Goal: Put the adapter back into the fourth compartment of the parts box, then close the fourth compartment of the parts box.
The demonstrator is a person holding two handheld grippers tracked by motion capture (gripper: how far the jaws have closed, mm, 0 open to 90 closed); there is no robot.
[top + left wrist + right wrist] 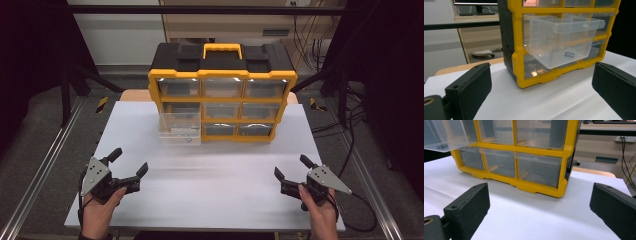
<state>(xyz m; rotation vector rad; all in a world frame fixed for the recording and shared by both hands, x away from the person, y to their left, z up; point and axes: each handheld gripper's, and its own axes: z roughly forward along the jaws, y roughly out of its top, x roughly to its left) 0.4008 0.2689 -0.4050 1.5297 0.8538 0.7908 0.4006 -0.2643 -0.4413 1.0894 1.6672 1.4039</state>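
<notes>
A yellow and black drawer cabinet (222,85) stands at the back of the white table (210,185). Its middle-left clear drawer (180,129) is pulled out and overhangs the table. A small dark metal part (568,54) lies inside that drawer (560,41). My left gripper (129,162) is open near the front left edge, well short of the cabinet (536,37). My right gripper (291,167) is open at the front right, also apart from the cabinet (524,157). Nothing is between either pair of jaws.
The other clear drawers (220,112) are pushed in. A black metal frame (65,95) flanks the table, and cables (350,130) trail on the floor at the right. A wooden board edge (469,66) shows behind the table.
</notes>
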